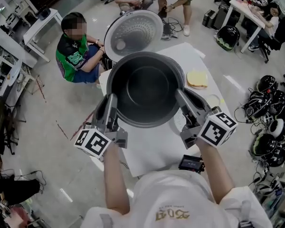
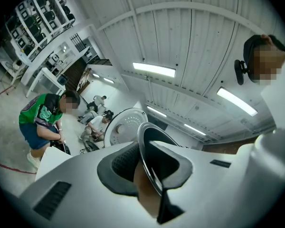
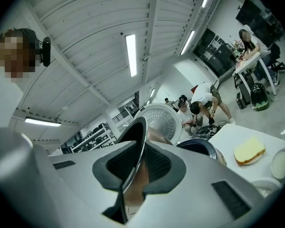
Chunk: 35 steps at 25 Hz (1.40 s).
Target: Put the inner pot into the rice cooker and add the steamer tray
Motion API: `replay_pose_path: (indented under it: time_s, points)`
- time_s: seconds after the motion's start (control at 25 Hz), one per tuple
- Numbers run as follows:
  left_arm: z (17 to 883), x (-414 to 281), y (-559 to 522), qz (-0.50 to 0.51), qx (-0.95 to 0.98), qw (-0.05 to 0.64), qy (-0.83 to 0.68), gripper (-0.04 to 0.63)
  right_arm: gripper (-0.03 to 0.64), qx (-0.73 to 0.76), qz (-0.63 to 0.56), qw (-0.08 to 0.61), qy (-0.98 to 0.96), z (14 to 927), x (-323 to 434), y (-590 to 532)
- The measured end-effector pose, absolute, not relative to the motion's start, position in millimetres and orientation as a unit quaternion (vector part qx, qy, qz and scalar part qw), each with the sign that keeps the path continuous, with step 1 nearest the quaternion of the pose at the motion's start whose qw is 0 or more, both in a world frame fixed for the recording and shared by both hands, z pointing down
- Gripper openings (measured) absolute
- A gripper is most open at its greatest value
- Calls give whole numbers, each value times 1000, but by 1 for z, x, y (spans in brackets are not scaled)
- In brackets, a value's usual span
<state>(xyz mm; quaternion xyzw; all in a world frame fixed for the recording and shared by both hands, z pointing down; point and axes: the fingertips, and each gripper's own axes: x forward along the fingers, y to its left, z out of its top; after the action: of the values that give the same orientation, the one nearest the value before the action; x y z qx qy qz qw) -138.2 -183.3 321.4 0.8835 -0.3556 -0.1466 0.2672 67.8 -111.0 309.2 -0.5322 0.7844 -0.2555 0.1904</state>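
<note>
The dark inner pot [image 1: 145, 87] hangs in the air over the white table [image 1: 152, 151], mouth up and empty. My left gripper [image 1: 111, 101] is shut on its left rim and my right gripper [image 1: 183, 96] is shut on its right rim. In the left gripper view the thin metal rim [image 2: 147, 146] runs between the black pads, and the right gripper view shows the same with the rim [image 3: 137, 146]. Beyond the pot the rice cooker stands with its white perforated lid [image 1: 133, 34] raised. Its round body [image 3: 202, 148] shows only in the right gripper view.
A yellow sponge-like piece [image 1: 197, 79] and a pale round dish [image 3: 281, 163] lie on the table's right side. A black device [image 1: 191, 164] sits at the near edge. A person in a green shirt [image 1: 76, 53] crouches at the left. Helmets [image 1: 270, 122] lie on the floor at the right.
</note>
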Motion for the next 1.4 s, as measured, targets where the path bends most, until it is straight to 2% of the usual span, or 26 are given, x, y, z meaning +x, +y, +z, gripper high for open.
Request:
replay_pose_path:
  time_s: [0.64,1.4]
  points:
    - [336,-97,-228,-145,881,289,-346,80,60,-541,-273,204,769,321,108,-150]
    - [382,-79,-285,-110,872,320,-353,80,58,-545,-336,189,745,372,126,-207]
